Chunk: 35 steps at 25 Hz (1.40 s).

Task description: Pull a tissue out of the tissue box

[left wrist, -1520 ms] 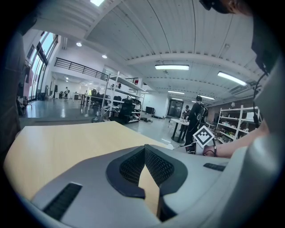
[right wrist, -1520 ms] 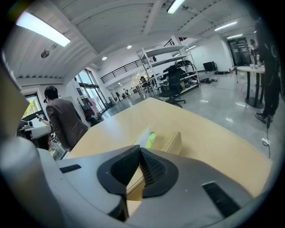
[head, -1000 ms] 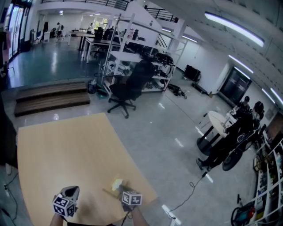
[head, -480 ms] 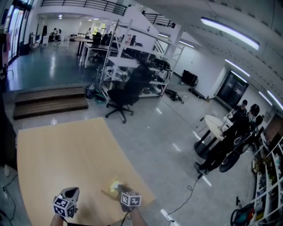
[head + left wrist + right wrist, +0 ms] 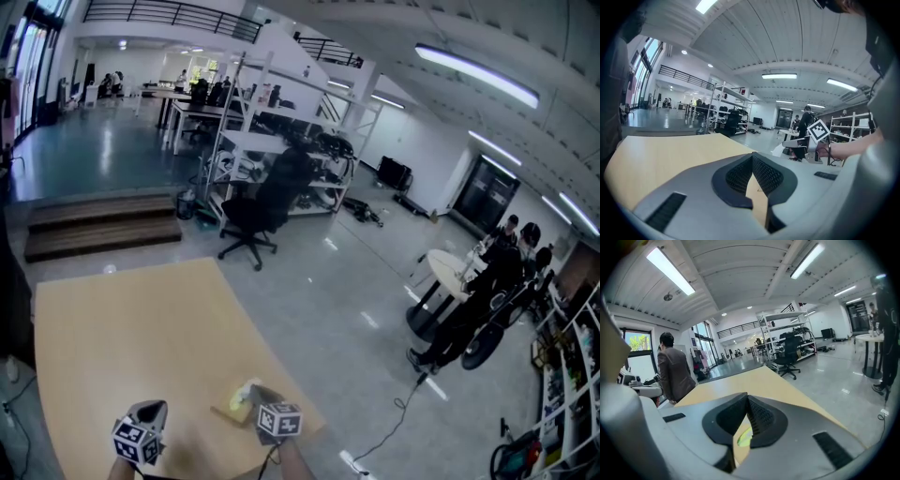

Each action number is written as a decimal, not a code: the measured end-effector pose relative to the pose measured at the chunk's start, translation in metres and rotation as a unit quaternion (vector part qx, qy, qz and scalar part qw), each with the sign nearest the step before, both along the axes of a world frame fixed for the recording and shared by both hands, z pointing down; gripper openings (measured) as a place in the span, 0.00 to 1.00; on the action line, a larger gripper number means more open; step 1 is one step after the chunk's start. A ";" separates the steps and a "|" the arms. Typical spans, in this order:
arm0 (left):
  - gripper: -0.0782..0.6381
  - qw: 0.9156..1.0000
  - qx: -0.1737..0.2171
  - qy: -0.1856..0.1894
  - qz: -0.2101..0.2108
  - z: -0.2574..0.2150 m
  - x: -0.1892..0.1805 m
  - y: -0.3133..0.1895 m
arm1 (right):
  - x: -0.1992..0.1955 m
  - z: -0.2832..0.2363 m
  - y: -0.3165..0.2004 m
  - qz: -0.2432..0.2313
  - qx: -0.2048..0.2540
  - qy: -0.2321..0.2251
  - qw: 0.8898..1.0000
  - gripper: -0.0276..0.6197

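Risks first, L to R across the table (image 5: pixel 141 319).

- **L gripper** (image 5: pixel 752 158): it's hovering over the table's near edge, toward the middle. Jaws are pressing together w/ nothing btw them, so it isn't pinning anything down.
- **Tissue box** (image 5: pixel 238 406): it's sitting on the table by the near-right corner, and it's looking small & light. W/ nothing bracing it, the whole box could be coming up w/ the sheet. It could also be sliding off the table's right edge, which is running just beside it.
- **R gripper** (image 5: pixel 746 398): it's hanging over the table's near-right corner, jaws meeting tip to tip. In the L gripper view a white tissue (image 5: pixel 781 149) is seeming to hang from those tips. I'm reading that as a pinch on the tissue, tho the R gripper view itself isn't showing the sheet.
- **The pinch**: prob. it's catching only a small bit of the sheet. Thin paper could be tearing or slipping out if the pull is going sideways or jerky, & a 2nd sheet could be trailing out.

Looks:
- The box is showing as low, flat & yellow-green, blurry in the head view. A patch of the same colour is peeking thru the gap under the R jaws.
- The tissue is looking white & thin, drooping to a soft point.
- Whether it's clearing the box's slot, can't tell.
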<state>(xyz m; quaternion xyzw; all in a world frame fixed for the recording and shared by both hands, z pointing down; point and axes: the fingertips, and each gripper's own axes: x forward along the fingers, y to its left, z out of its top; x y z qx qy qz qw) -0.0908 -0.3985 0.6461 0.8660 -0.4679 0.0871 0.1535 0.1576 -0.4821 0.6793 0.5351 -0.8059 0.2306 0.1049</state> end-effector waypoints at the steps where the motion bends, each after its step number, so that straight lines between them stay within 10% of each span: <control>1: 0.12 1.000 0.001 0.001 0.000 -0.001 0.000 0.000 | 0.000 -0.006 -0.001 0.001 0.007 0.000 1.000 0.05; 35: 0.12 1.000 0.028 0.008 0.006 -0.015 0.005 0.021 | -0.001 -0.067 0.067 0.005 0.097 0.045 0.994 0.05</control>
